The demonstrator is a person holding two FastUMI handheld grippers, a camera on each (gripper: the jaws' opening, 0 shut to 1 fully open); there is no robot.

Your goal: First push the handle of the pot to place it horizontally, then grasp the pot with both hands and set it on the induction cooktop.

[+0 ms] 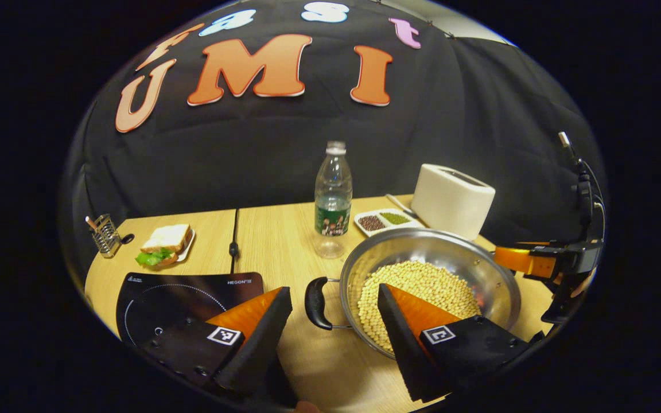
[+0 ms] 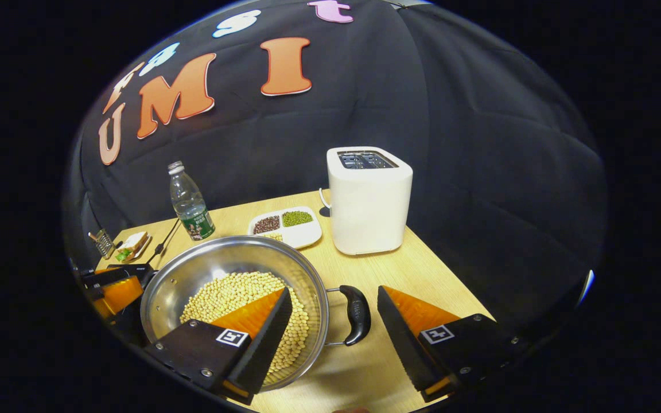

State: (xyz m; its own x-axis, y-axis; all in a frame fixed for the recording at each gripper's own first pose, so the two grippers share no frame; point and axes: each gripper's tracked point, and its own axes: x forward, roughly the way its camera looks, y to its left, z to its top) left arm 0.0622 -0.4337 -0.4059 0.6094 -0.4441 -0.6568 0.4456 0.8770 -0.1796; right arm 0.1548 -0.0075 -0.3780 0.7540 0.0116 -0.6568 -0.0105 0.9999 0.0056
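Open left gripper [image 1: 335, 312] astride pot handle [image 1: 317, 302].

Silver pot, black handles, pale wood tabletop

The pot [image 2: 233, 269] is shiny silver steel, filled with pale yellow beans [image 1: 416, 287]; its handles [image 2: 356, 314] are glossy black. The tabletop [image 1: 284, 235] is light wood grain. The cooktop [image 1: 164, 298] is black with a thin white circle. Each claw [image 1: 330, 338] has orange fingers [image 2: 416, 312] with black pads, black bodies and a black-and-white square marker. The toaster [image 2: 369, 201] is cream white. The bottle [image 1: 333, 198] is clear with a green label. The white tray [image 2: 302, 234] holds dark red and green beans. The sandwich [image 1: 164, 244] shows white bread and green lettuce.
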